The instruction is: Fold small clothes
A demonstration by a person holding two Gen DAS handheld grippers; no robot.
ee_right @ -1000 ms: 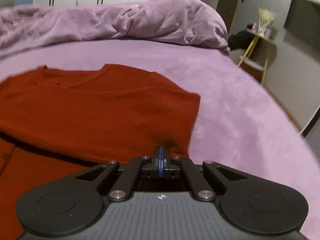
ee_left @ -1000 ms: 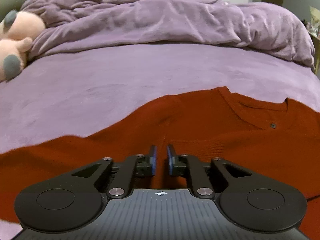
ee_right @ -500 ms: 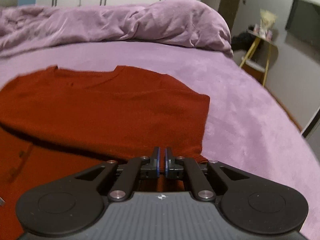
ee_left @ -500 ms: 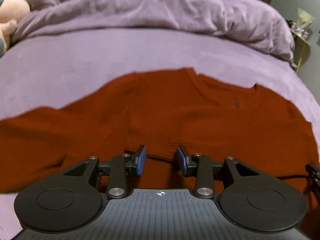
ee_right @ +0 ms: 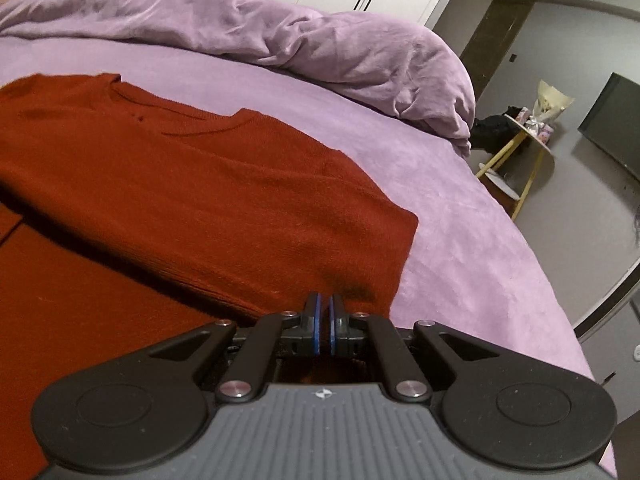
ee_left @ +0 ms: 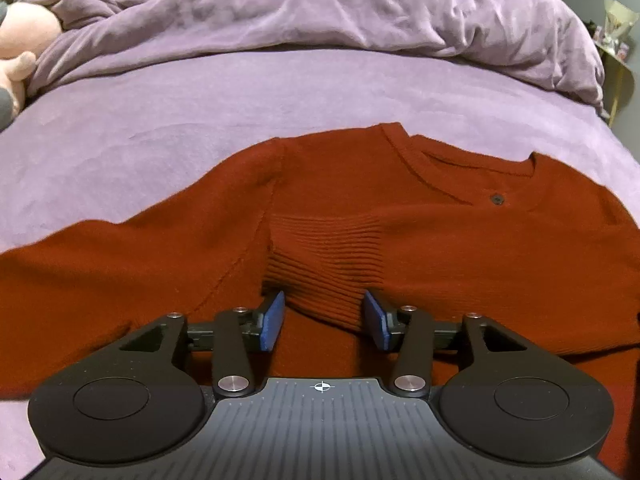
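Left wrist view shows a rust-red sweater (ee_left: 420, 240) spread on the purple bed (ee_left: 200, 120), filling the lower half of the frame, its neckline and a small dark button toward the upper right. One sleeve is already folded in across the chest, its ribbed cuff (ee_left: 324, 264) lying in the lower centre. The left gripper (ee_left: 324, 322) has just been opening: its blue pads now stand moderately apart on either side of the cuff without pressing it, so the cuff looks released. In the right wrist view the sweater (ee_right: 200, 200) fills the left and centre, folded to a straight edge on its right side, and the right gripper (ee_right: 325, 328) sits at the lower centre with its jaws nearly together at that folded edge; whether cloth is pinched between them I cannot tell. By my reading, one sleeve fold is done, while the sleeve stretched toward the left of the left wrist view and the final fold of the body remain. A crumpled duvet (ee_left: 320, 12) lies across the top of the frame. No brand, label or readable writing shows anywhere.
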